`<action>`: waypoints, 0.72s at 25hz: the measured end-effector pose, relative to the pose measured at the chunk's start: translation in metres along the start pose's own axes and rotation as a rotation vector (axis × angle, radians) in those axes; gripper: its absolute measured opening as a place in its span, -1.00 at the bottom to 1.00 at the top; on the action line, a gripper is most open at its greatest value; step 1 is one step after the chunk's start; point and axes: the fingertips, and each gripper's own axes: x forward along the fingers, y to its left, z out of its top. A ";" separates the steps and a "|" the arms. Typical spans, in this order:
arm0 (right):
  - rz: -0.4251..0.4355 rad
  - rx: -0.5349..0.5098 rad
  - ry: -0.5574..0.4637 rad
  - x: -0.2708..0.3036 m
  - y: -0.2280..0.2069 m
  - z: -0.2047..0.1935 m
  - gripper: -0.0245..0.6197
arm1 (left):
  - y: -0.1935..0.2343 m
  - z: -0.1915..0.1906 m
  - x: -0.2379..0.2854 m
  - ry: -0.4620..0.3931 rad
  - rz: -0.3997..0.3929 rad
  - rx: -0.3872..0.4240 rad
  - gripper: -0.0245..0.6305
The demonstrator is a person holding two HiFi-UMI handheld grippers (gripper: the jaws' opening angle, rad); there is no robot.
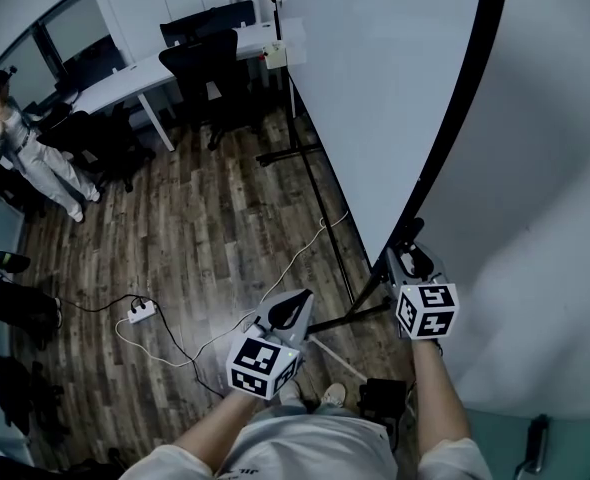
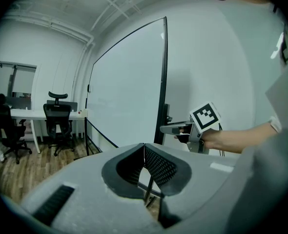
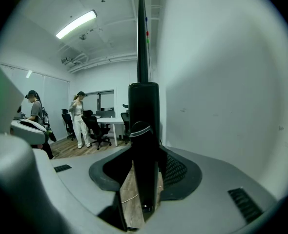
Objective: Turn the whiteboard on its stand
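Observation:
The large whiteboard point(image 1: 375, 88) stands on a black wheeled stand point(image 1: 320, 203), close to the wall on the right. Its black side frame point(image 1: 455, 118) runs down to my right gripper point(image 1: 407, 253), which is shut on that frame. In the right gripper view the frame post point(image 3: 144, 121) fills the gap between the jaws of the right gripper point(image 3: 145, 165). My left gripper point(image 1: 297, 303) hangs lower and to the left, above the floor, shut with nothing in it. In the left gripper view its jaws meet at the tip of the left gripper point(image 2: 144, 147), with the whiteboard point(image 2: 127, 96) and right gripper point(image 2: 166, 128) ahead.
The white wall point(image 1: 555, 218) is right behind the board. A white desk point(image 1: 145, 73) with black office chairs point(image 1: 200, 63) stands at the far end, and a person point(image 1: 30, 153) stands at the left. A power strip point(image 1: 140, 313) and cables lie on the wooden floor.

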 end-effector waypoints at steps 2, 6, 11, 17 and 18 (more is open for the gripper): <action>-0.001 0.002 -0.001 -0.003 -0.001 0.000 -0.41 | -0.001 0.001 0.001 0.001 0.000 -0.001 -0.89; 0.001 0.002 -0.003 -0.012 -0.002 -0.003 -0.41 | -0.002 0.002 0.001 -0.002 0.001 0.001 -0.89; -0.005 0.004 -0.006 -0.028 0.001 -0.010 -0.41 | 0.001 -0.003 -0.002 0.001 0.005 -0.003 -0.89; -0.004 0.004 -0.007 -0.049 0.000 -0.015 -0.41 | -0.004 -0.006 0.000 0.011 -0.007 -0.007 -0.89; -0.003 0.005 -0.007 -0.052 -0.001 -0.016 -0.41 | -0.005 -0.007 0.002 0.012 -0.010 -0.007 -0.89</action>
